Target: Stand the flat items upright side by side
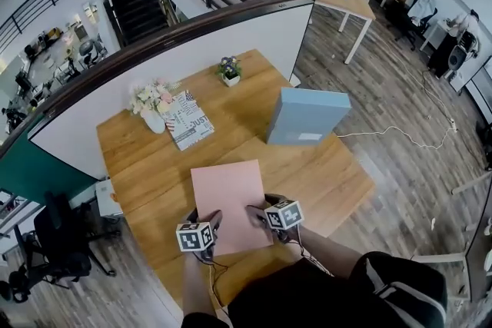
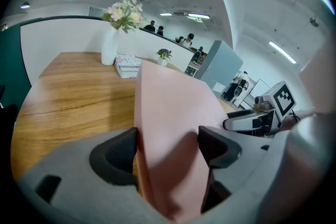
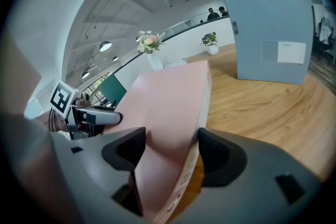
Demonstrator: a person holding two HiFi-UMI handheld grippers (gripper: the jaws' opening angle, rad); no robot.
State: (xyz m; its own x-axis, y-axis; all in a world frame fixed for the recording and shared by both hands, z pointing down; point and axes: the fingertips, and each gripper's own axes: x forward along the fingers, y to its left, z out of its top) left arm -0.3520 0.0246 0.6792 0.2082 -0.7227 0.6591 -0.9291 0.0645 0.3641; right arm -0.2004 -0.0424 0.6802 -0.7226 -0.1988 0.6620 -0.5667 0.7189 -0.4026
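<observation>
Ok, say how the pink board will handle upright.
The flat pink rectangular board looks unbent between the left claw and right claw: probably stiff. Thin-edged, so upright it may tip unless leaned on the standing blue-grey box.

I read only "JUST" on the printed booklet (image 1: 189, 120) beside the vase (image 1: 154, 121); the white label (image 1: 310, 137) on the blue box (image 1: 306, 116) is too small for me to read

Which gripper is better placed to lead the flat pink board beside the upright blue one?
Probably the right gripper: it and the left gripper both clamp the flat pink board, but it sits nearer the upright blue board.
</observation>
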